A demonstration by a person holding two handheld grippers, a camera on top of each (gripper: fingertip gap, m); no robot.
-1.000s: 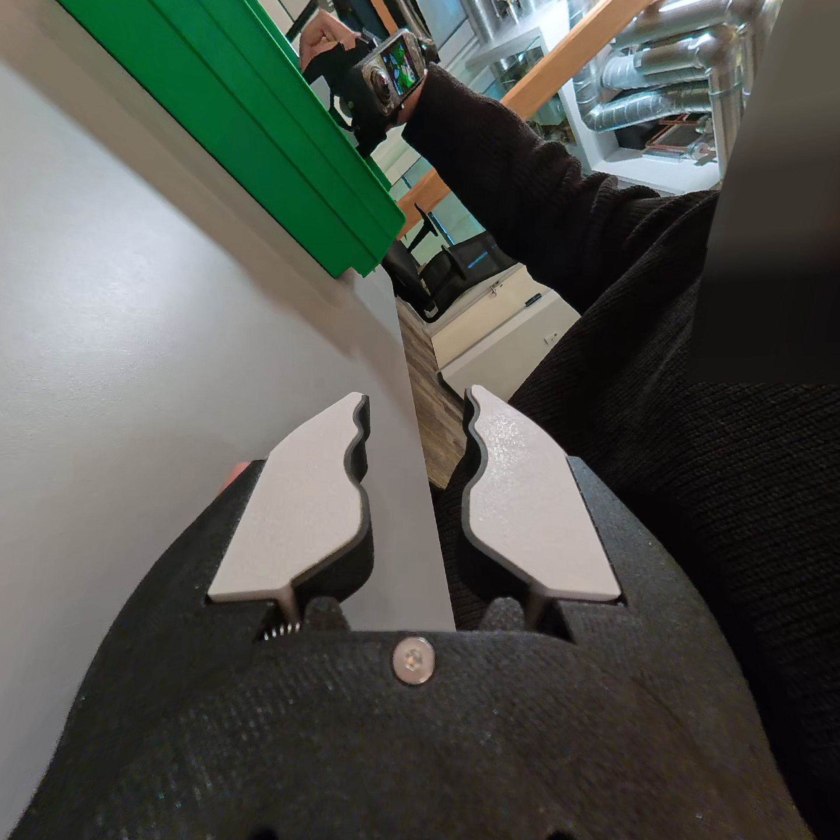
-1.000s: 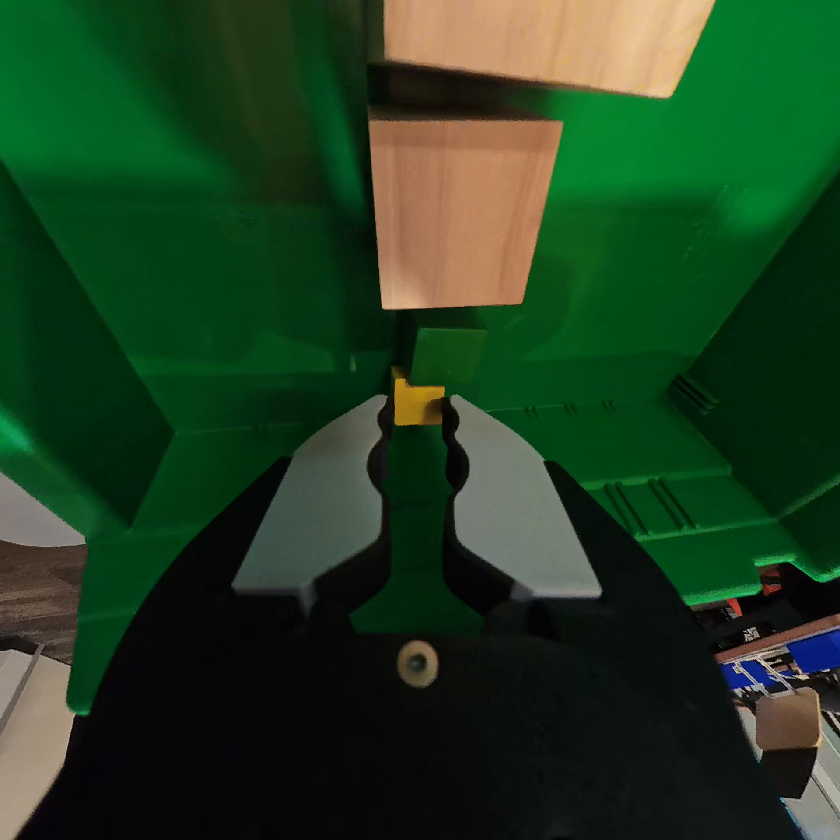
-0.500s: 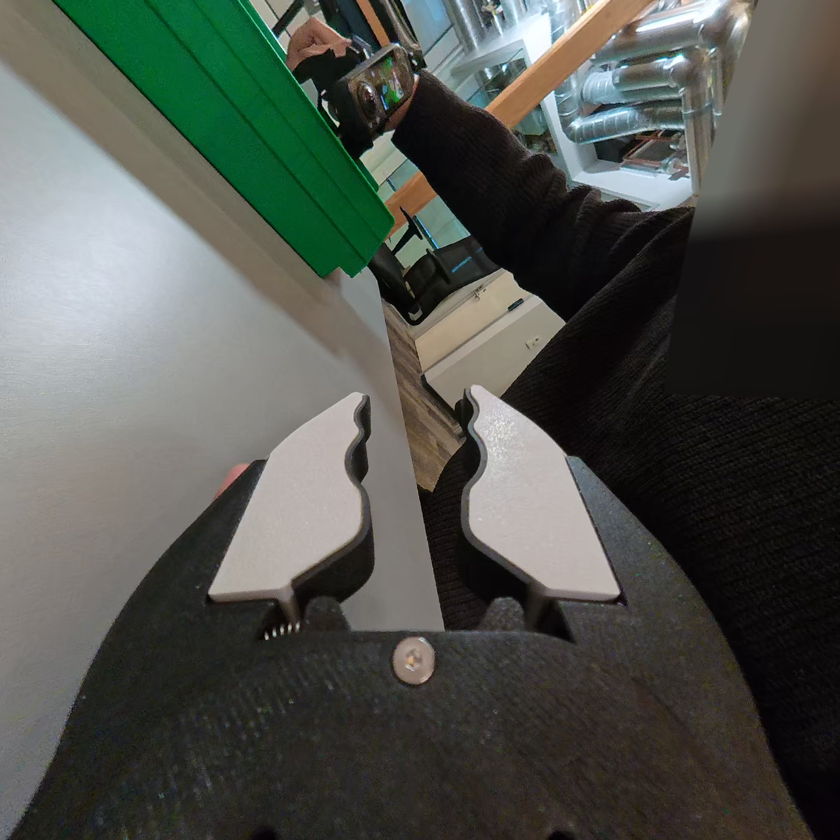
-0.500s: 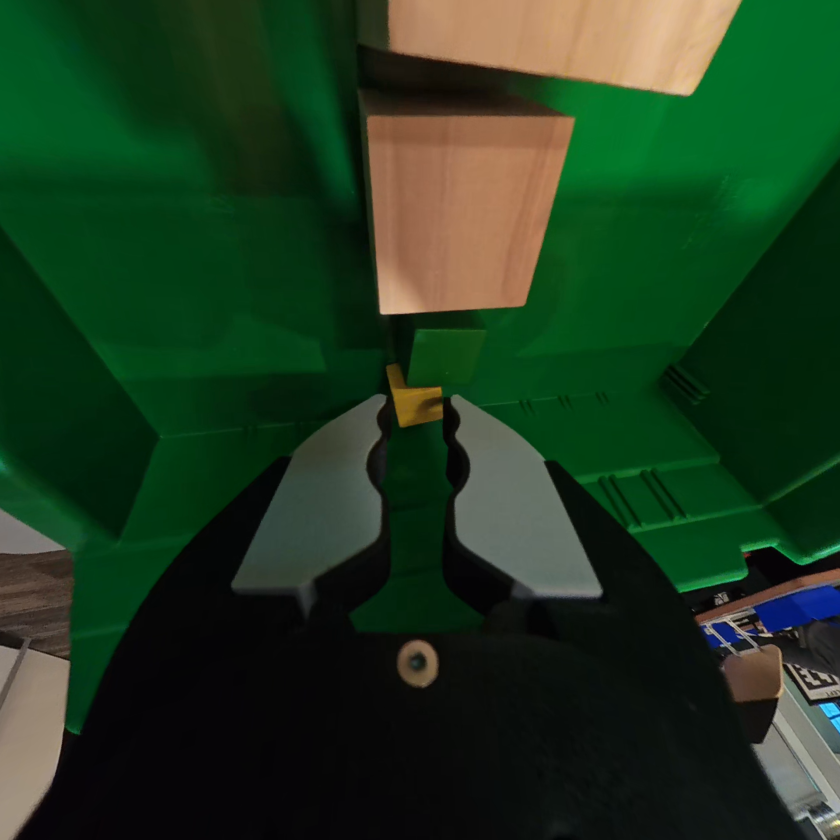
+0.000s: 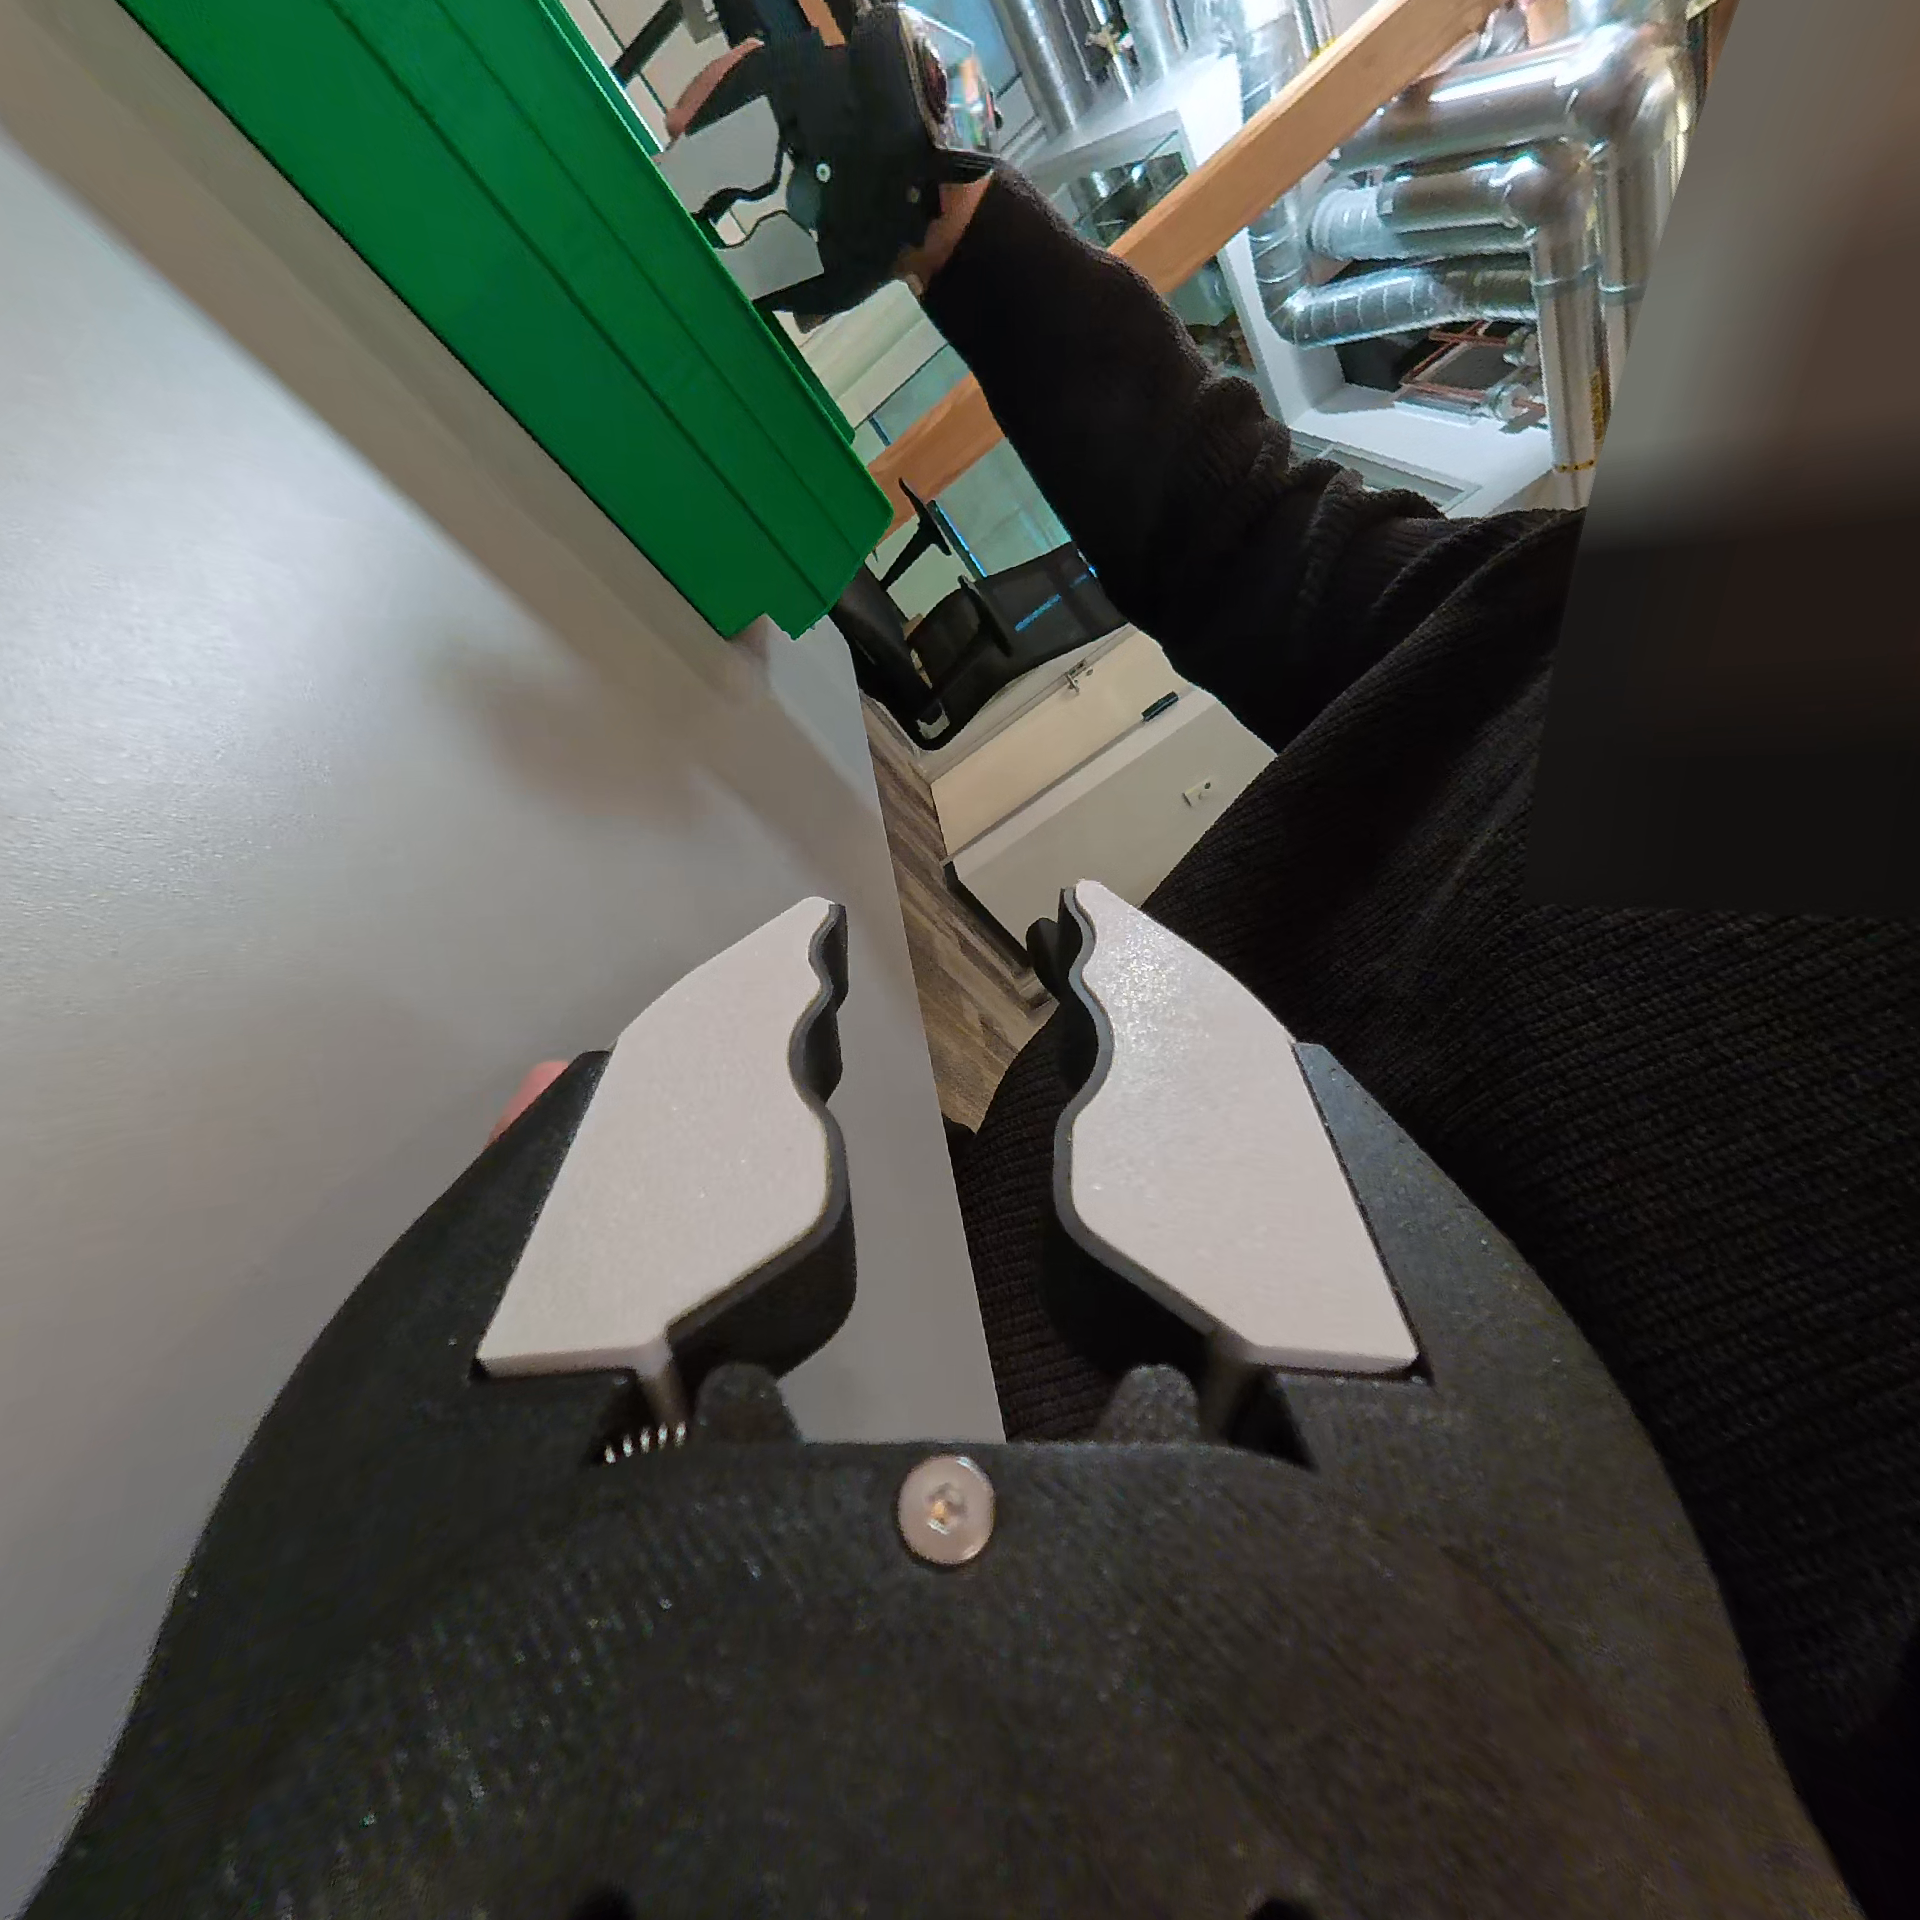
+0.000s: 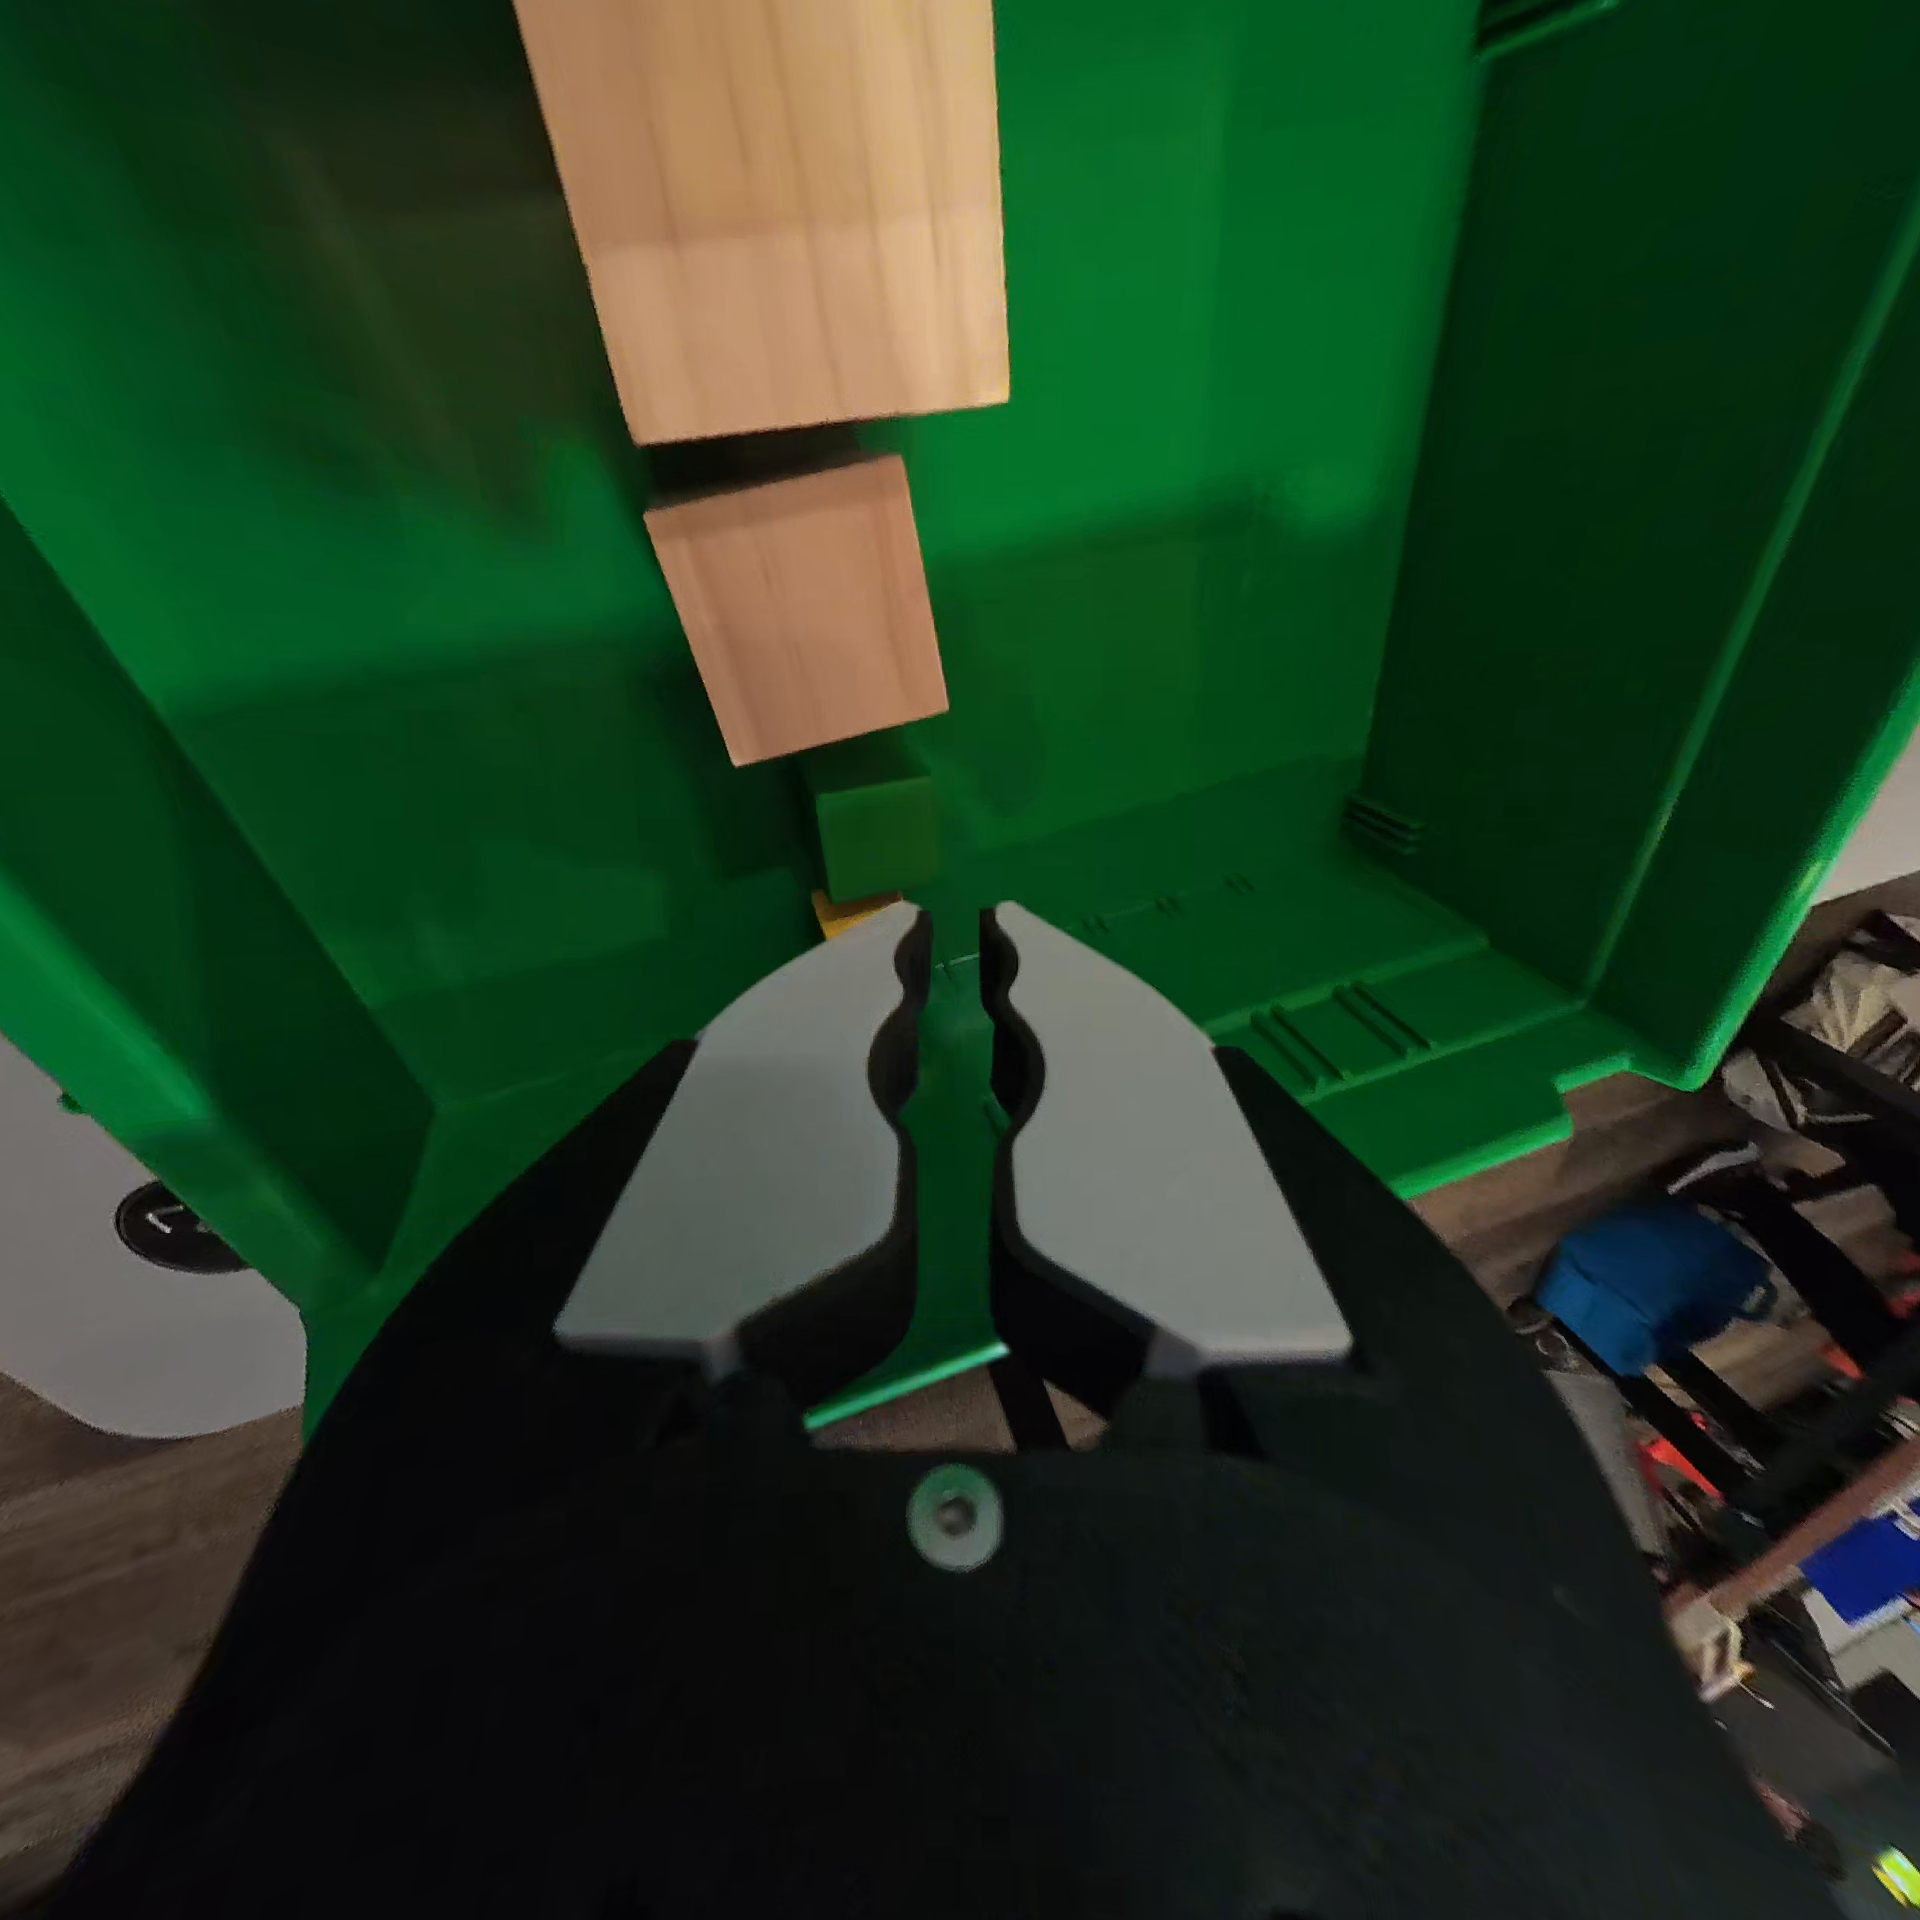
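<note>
My right gripper (image 6: pixel 951 914) is over the front rim of a green bin (image 6: pixel 312 623). Its jaws are almost together with nothing between them. A small yellow block (image 6: pixel 847 911) peeks out just beyond the left fingertip, under a green block (image 6: pixel 878 836). Behind them lie a small wooden block (image 6: pixel 795 608) and a larger one (image 6: pixel 779 208). My left gripper (image 5: pixel 951 914) is open and empty at the edge of the grey table (image 5: pixel 312 831), next to a person's black sweater (image 5: pixel 1558 1143). The bin (image 5: pixel 582 343) and the right gripper (image 5: pixel 873 156) show far off in the left wrist view.
Beyond the table edge are a wood floor (image 5: pixel 935 935), a white cabinet (image 5: pixel 1070 790), office chairs (image 5: pixel 987 623) and metal pipes (image 5: pixel 1455 260). In the right wrist view a round black mark (image 6: pixel 177 1226) sits on the white table left of the bin, and a blue object (image 6: pixel 1652 1288) lies on the floor to the right.
My right gripper has pulled back toward the bin's front rim and its jaws have narrowed. The yellow block is no longer between the tips. My left gripper has barely moved.
</note>
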